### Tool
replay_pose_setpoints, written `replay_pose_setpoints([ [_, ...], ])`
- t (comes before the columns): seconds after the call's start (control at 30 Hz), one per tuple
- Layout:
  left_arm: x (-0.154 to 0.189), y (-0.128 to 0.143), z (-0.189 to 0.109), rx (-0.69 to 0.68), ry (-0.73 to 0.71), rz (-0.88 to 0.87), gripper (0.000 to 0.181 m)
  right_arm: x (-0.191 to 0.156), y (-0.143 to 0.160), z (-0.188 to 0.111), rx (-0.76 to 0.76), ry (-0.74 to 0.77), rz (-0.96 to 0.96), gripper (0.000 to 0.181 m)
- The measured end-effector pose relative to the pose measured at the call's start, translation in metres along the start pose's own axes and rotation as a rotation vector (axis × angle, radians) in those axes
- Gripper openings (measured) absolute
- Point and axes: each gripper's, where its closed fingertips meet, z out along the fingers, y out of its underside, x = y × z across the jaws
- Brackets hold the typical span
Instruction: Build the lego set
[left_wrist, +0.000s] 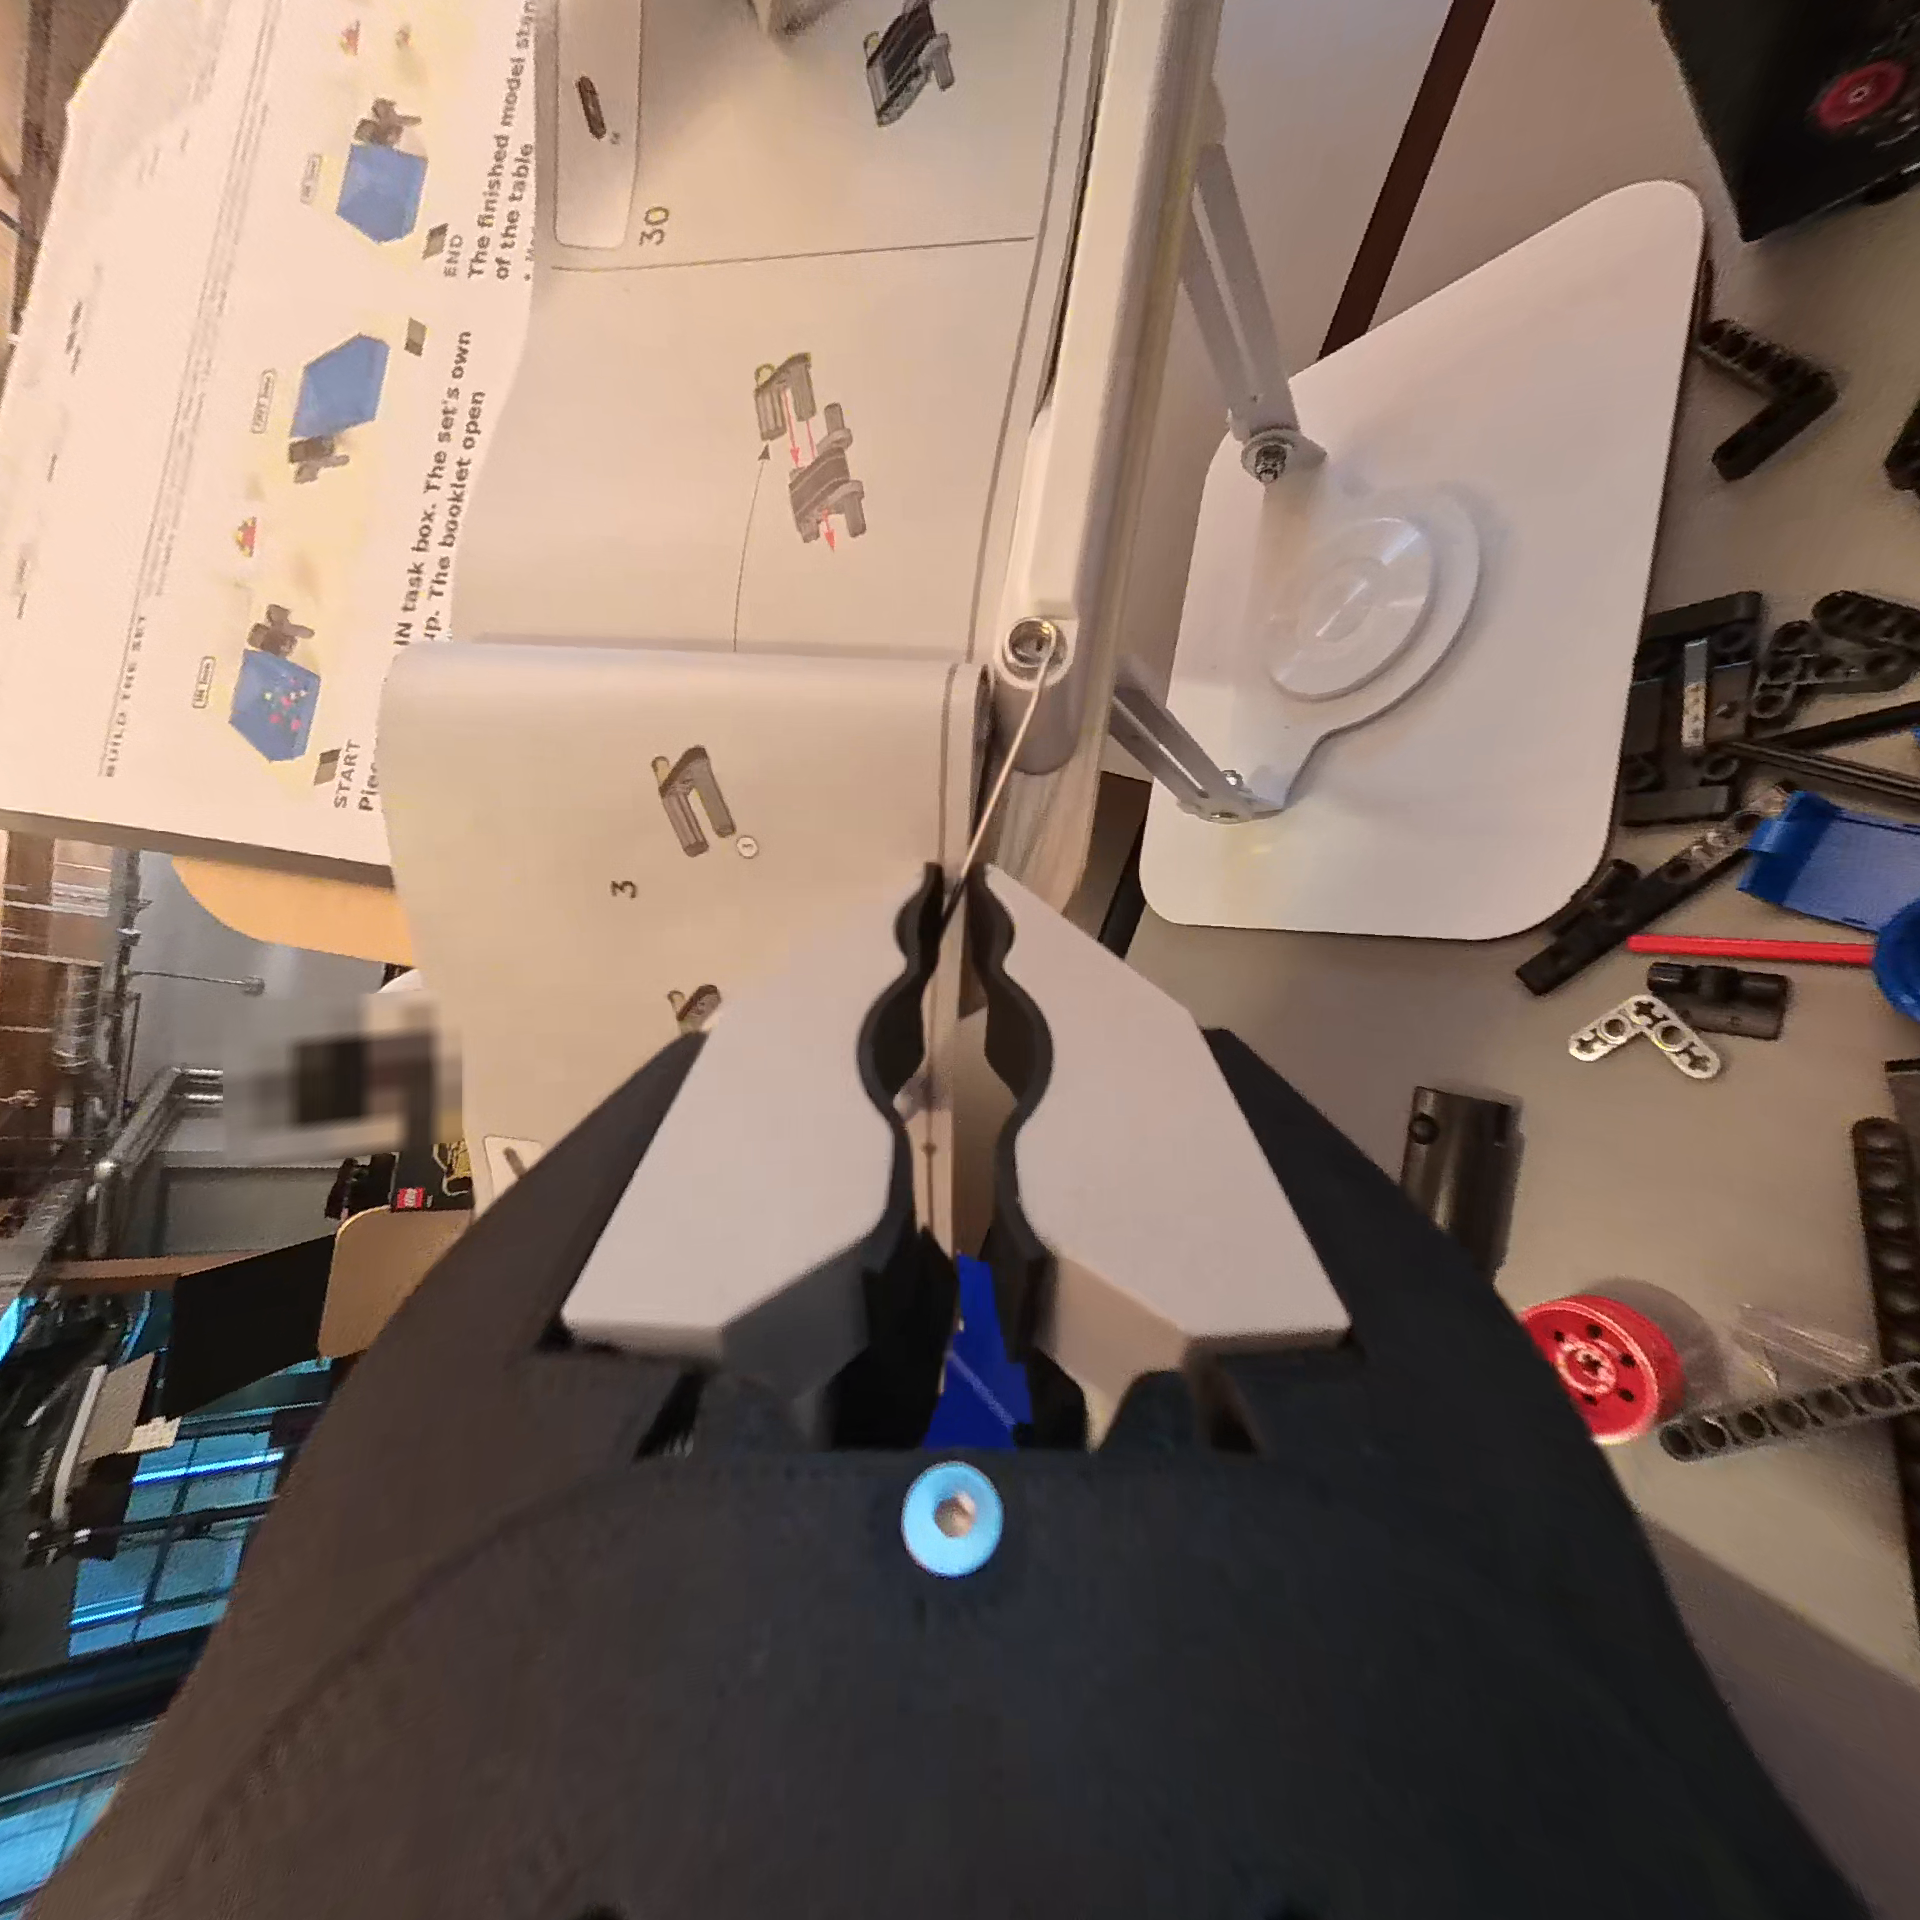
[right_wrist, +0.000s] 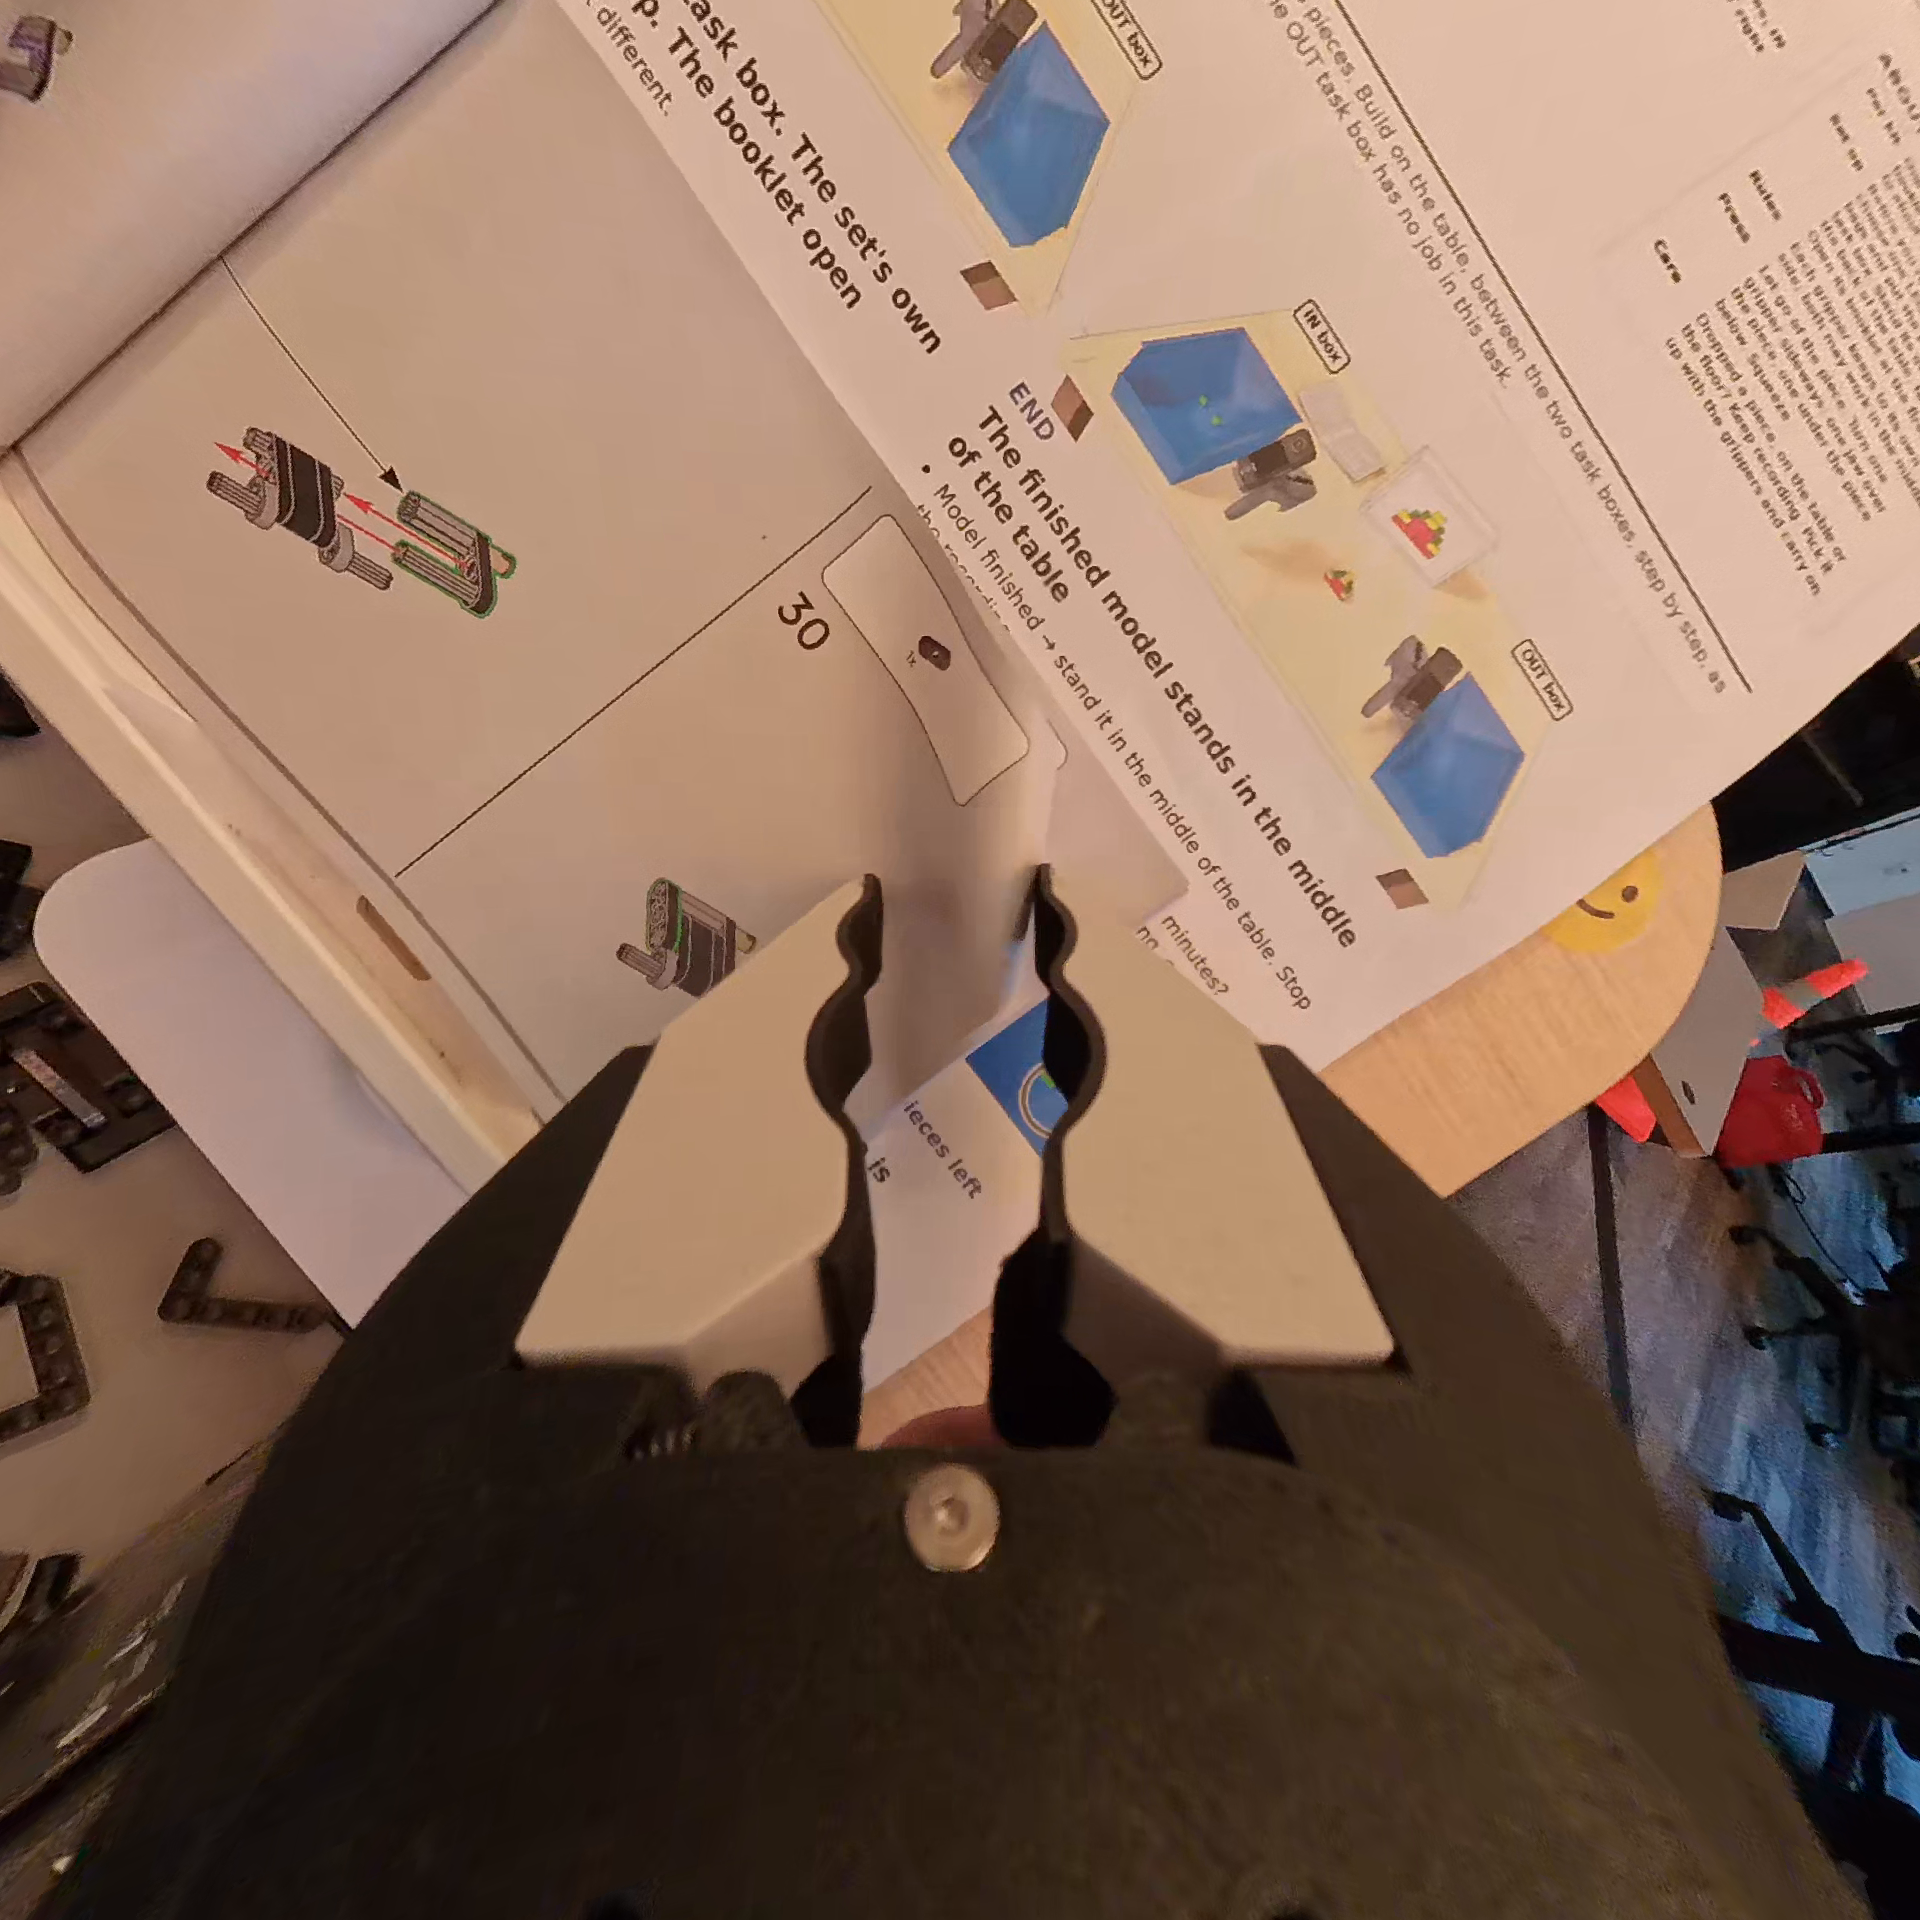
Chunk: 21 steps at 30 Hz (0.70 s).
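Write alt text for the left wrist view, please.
The left gripper, nearly shut, pinches the edge of a booklet page on a white stand. Black Lego pieces and a red wheel lie on the table to the right.

I see a white stand (left_wrist: 1455, 582) with silver arms on the table (left_wrist: 1714, 1621), an instruction sheet (right_wrist: 1403, 343) with blue box pictures lying behind it. Round wooden table (right_wrist: 1475, 1070) under the sheet, smiley sticker (right_wrist: 1605, 904) on it.

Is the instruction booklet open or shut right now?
Open: the instruction booklet on its stand shows inner step pages, one leaf curling up.
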Motion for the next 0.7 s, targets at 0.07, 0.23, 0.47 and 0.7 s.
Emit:
replay_pose_setpoints([
  [0.07, 0.004, 0.001, -0.001, 0.002, 0.013, -0.007, 0.001, 0.000, -0.001, 0.000, 0.011, 0.001, 0.006, 0.021],
  [0.23, 0.021, 0.004, -0.001, 0.001, 0.040, -0.013, 0.000, -0.006, -0.001, -0.001, 0.030, -0.011, 0.002, 0.001],
  [0.47, 0.023, 0.007, -0.007, 0.010, 0.062, -0.044, 0.001, -0.014, -0.009, -0.016, 0.078, -0.040, 0.006, 0.000],
  [0.7, 0.017, 0.002, -0.031, 0.107, 0.097, -0.166, 0.024, -0.064, -0.062, -0.060, 0.214, -0.369, 0.144, 0.000],
])
